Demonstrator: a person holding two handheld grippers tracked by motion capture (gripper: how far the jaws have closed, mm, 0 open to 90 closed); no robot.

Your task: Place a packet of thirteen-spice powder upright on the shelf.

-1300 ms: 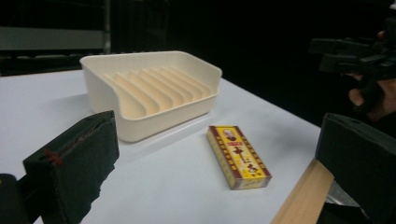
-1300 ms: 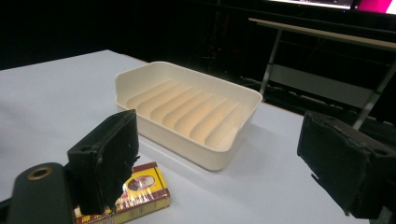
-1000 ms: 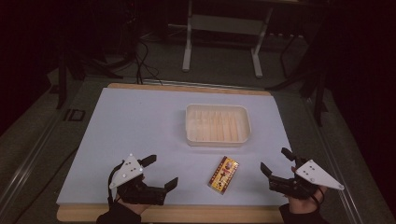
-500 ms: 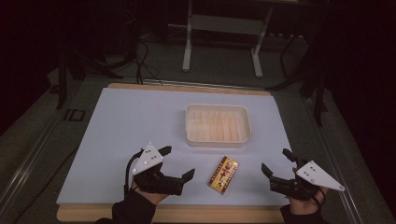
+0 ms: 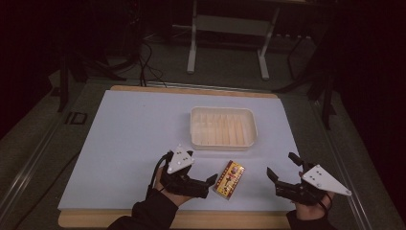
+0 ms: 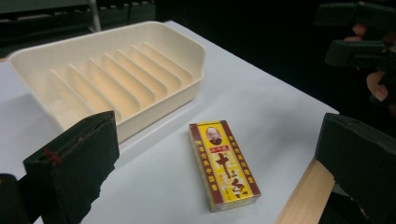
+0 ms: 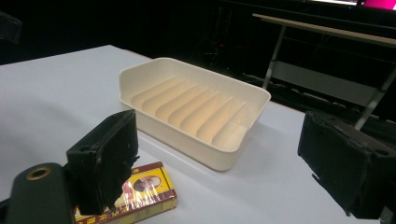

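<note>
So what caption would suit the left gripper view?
Open black jaws frame a red-and-yellow box lying flat on the white table, beside an empty ridged cream tray.

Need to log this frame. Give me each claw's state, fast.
Left claw: open, empty, jaws either side of the box in its own view.
Right claw: open, empty.

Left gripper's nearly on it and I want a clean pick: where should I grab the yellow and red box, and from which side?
Grip the yellow and red box across its two long edges near mid-length, probably from above. It lies flat and narrow, clear of the cream tray, and the open left gripper sits just beside it.
</note>
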